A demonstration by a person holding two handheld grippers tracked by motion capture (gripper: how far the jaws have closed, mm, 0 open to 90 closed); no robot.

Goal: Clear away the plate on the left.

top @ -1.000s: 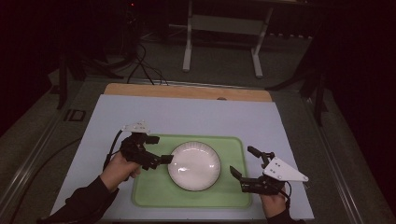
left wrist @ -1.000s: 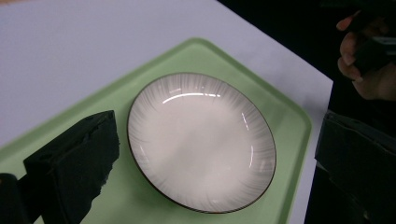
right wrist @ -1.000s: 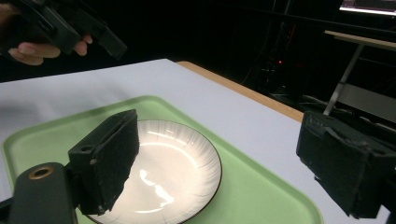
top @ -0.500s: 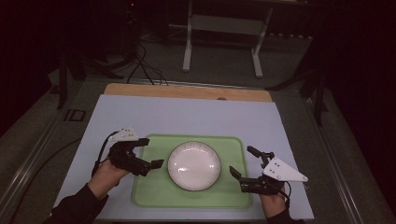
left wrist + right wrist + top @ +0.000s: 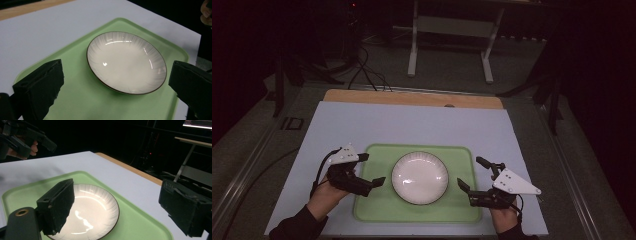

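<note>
A white ribbed plate (image 5: 419, 177) with a dark rim lies in the middle of a green tray (image 5: 462, 156). My left gripper (image 5: 373, 168) hovers over the tray's left edge, open, its tips just short of the plate's rim. In the left gripper view the plate (image 5: 126, 62) lies between and beyond the two black pads (image 5: 37, 87). At the tray's right edge my right gripper (image 5: 469, 172) is open and holds nothing. The right gripper view has the plate (image 5: 92, 207) on the tray (image 5: 140, 220), partly behind the left pad (image 5: 57, 205).
The tray rests on a pale sheet (image 5: 412, 127) that covers the table, with a wooden strip (image 5: 412, 97) along the far edge. Beyond the table are a dark floor, cables (image 5: 362, 70) and a stand's white legs (image 5: 414, 50). A hand with the left gripper (image 5: 25, 137) is at the right gripper view's top left.
My left gripper has drawn back to the left, away from the plate's rim, and a little nearer the person. The right gripper and the plate have stayed still.
</note>
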